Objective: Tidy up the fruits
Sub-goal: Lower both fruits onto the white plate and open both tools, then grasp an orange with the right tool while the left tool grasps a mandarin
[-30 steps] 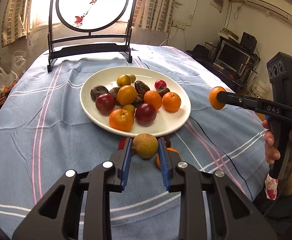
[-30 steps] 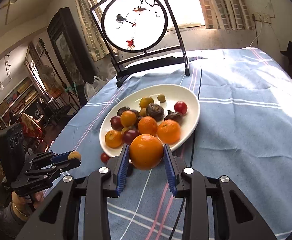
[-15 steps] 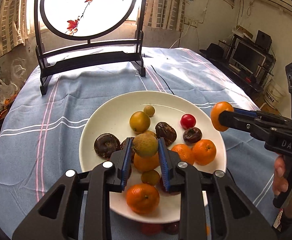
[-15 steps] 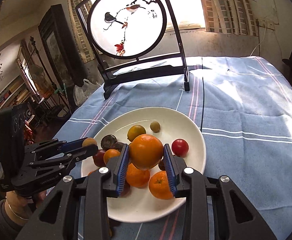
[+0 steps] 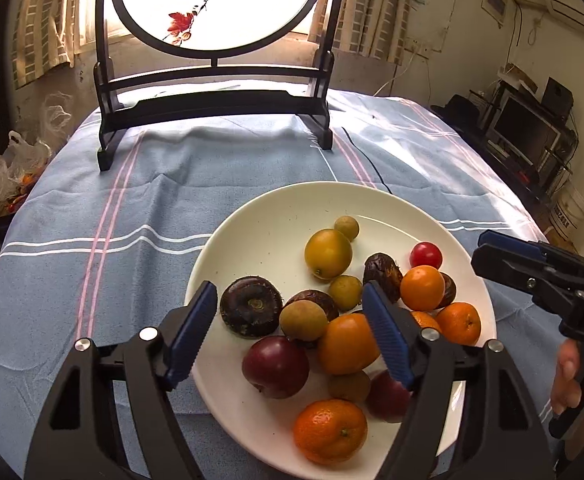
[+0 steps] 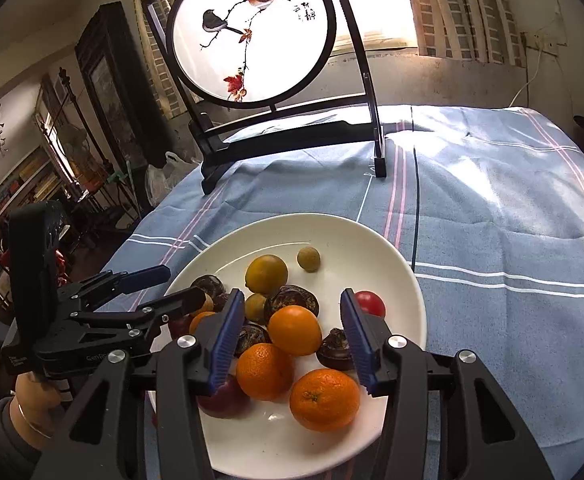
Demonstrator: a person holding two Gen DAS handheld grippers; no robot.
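**Both tools open above the fruit plate**

The left tool (image 5: 289,330) hangs with its blue pads spread wide, holding nothing, over the near-left part of the white plate (image 5: 251,224). A tan longan (image 5: 303,320) lies between the pads, resting on the pile beside a dark plum (image 5: 275,366) and an orange (image 5: 348,344). The right tool (image 6: 289,338) is likewise spread and empty; an orange fruit (image 6: 294,330) sits on the plate between its pads, apart from both. The plate rests on the blue striped cloth (image 6: 492,220) covering the worktop, in front of a round painted screen (image 6: 251,32).
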